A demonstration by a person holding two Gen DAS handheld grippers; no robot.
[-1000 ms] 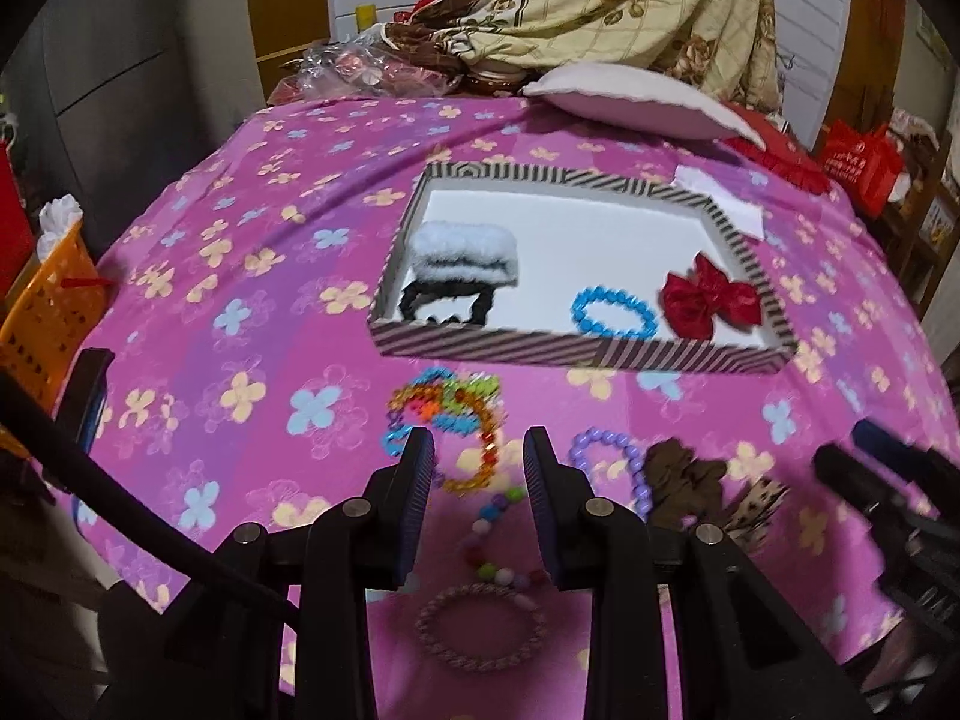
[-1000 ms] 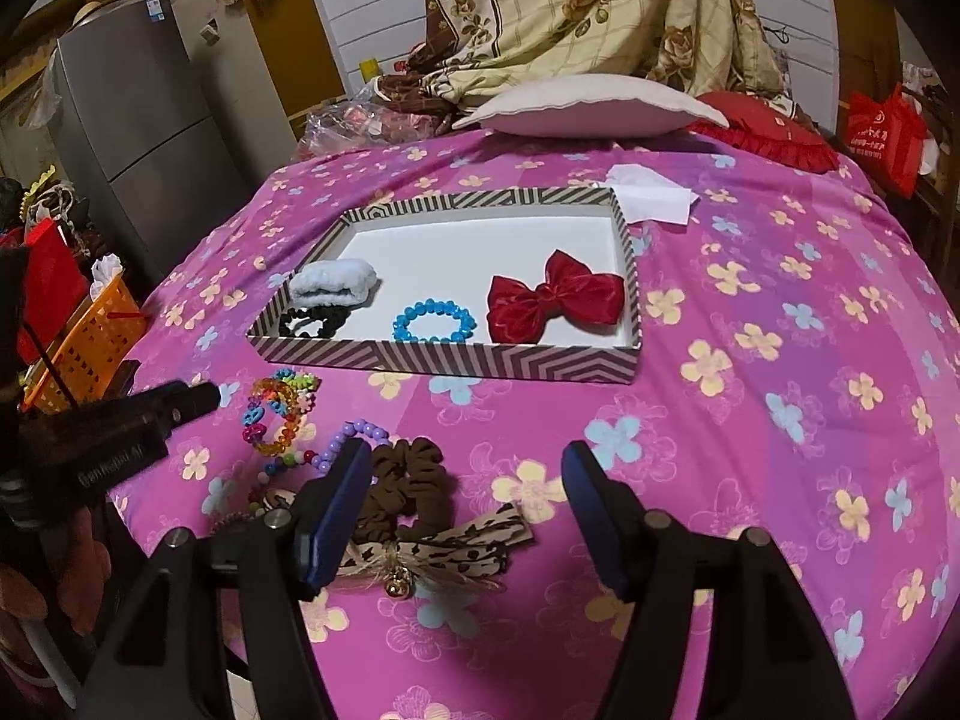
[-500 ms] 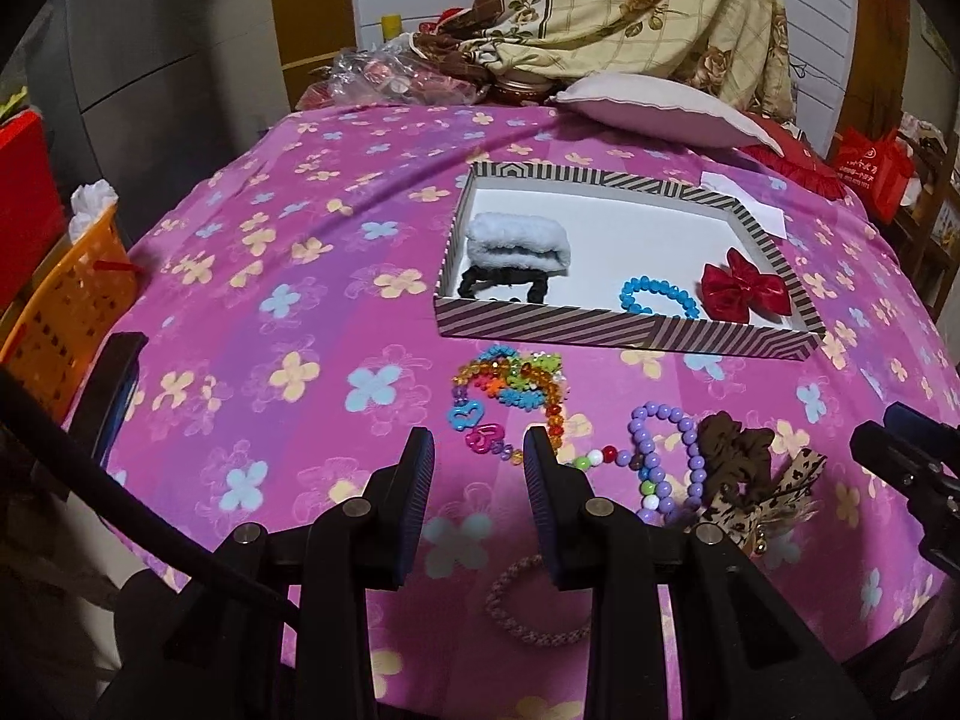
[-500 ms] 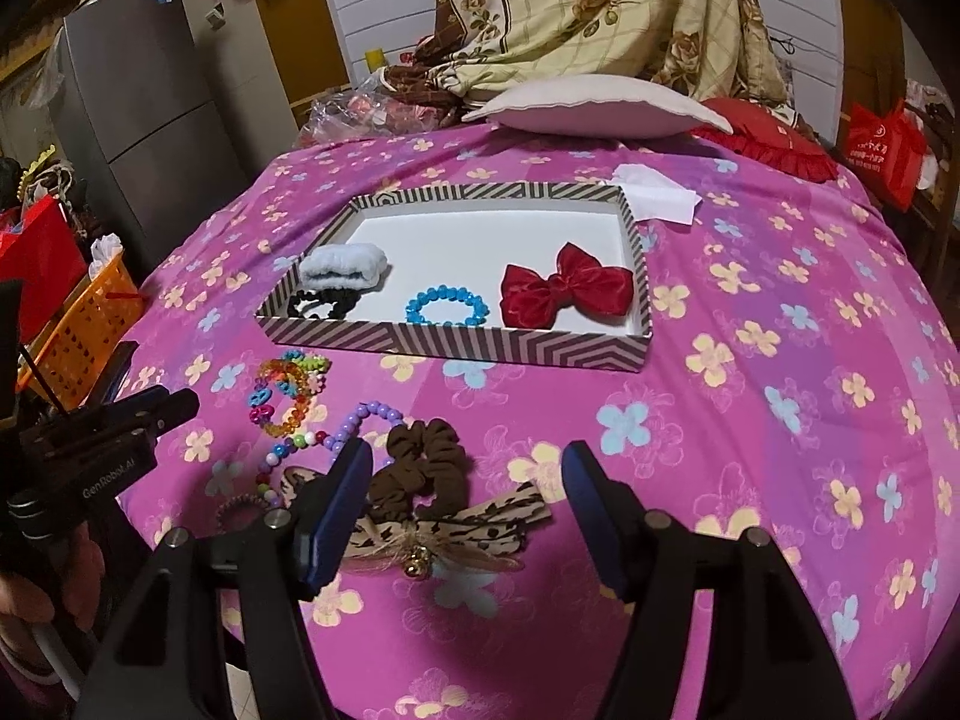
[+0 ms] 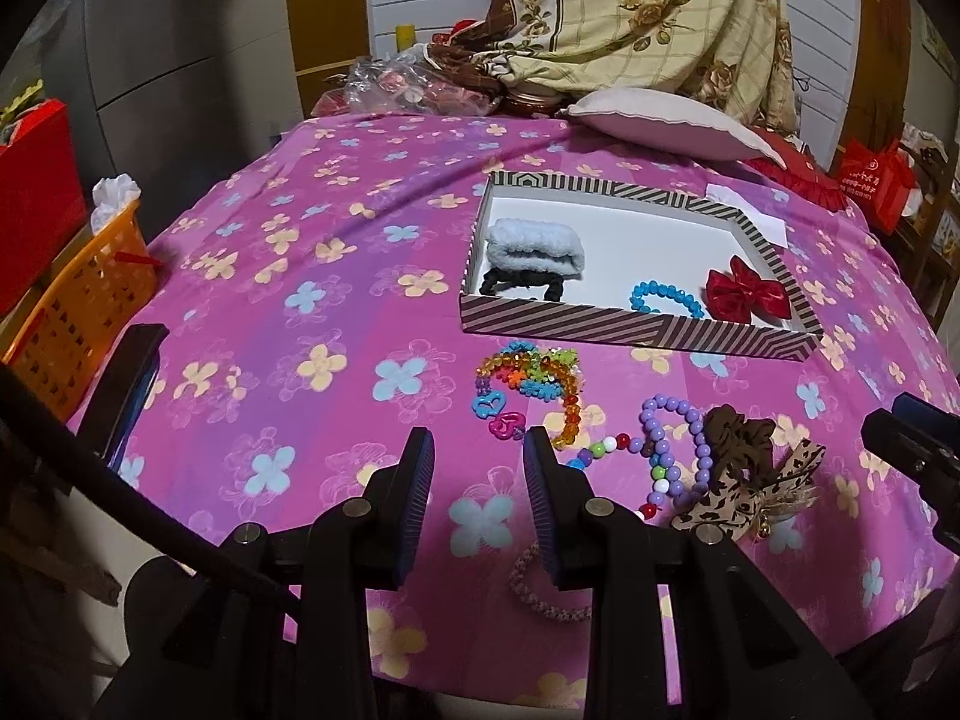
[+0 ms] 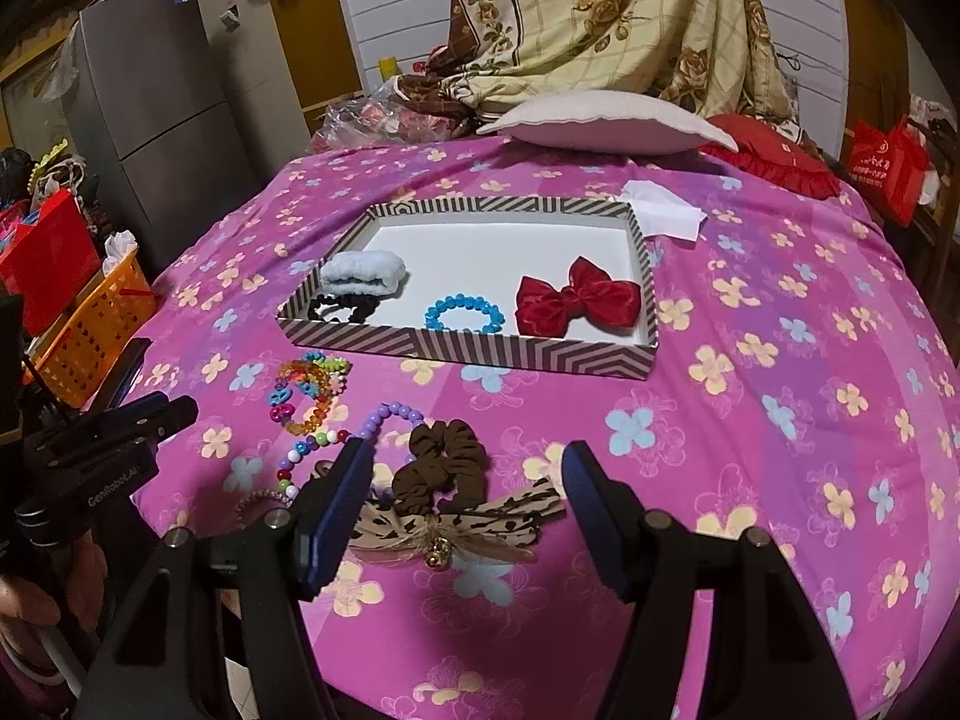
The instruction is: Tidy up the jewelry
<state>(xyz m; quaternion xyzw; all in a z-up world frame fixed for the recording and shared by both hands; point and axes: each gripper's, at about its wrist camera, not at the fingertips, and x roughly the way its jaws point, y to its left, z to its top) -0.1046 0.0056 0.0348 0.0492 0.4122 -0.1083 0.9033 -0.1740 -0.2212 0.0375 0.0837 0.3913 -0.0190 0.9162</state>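
A striped tray (image 5: 630, 331) (image 6: 468, 348) on the pink bedspread holds a pale blue scrunchie (image 5: 534, 249), a black hair tie (image 5: 522, 283), a blue bead bracelet (image 6: 463, 312) and a red bow (image 6: 576, 299). In front of it lie a multicoloured bracelet (image 5: 531, 369), a purple bead bracelet (image 5: 675, 438), a brown scrunchie (image 6: 447, 465), a leopard bow (image 6: 456, 525) and a pink braided bracelet (image 5: 540, 591). My left gripper (image 5: 477, 498) is open and empty, above the near edge. My right gripper (image 6: 465, 516) is wide open and empty, above the brown scrunchie and leopard bow.
A pillow (image 6: 606, 123) and folded blankets (image 5: 630, 18) lie at the far end. A white paper (image 6: 663, 217) lies behind the tray. An orange basket (image 5: 72, 306) stands left of the bed, red bags (image 6: 888, 171) right.
Both grippers have pulled back and up from the bed, so the loose jewelry looks farther away. The left view has shifted left. Nothing was picked up.
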